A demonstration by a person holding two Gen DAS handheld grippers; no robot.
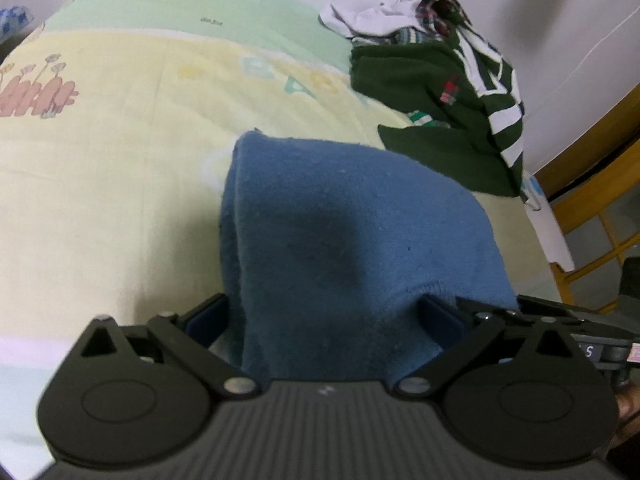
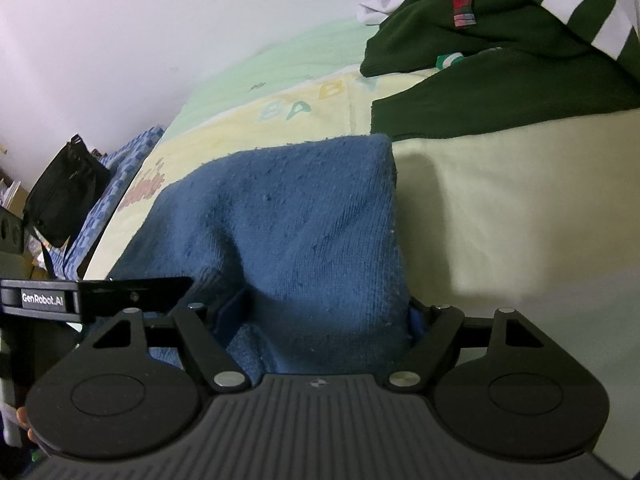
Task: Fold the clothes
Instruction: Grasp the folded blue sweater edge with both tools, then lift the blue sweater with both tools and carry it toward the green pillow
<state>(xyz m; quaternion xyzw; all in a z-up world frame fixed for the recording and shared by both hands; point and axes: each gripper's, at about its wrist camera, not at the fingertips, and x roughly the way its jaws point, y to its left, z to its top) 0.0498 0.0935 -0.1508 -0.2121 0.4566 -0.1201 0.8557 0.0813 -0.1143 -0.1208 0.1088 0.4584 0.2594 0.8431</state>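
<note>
Blue knitted fleece garment point(image 1: 344, 232) lies folded on the pale yellow bed sheet point(image 1: 100, 184), bunched between our two claws. Our left claw point(image 1: 324, 316) and right claw point(image 2: 328, 312) both stand wide around its thick fold; we cannot tell whether they press it. Dark green striped clothes point(image 1: 440, 88) sit heaped just beyond.

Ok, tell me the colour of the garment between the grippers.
Blue, a plain knit garment, clearest in the right wrist view.

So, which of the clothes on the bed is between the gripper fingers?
The blue knit garment: it is alone in front, between the fingers of both grippers. The dark green striped one and the white one lie in a heap behind.
</note>
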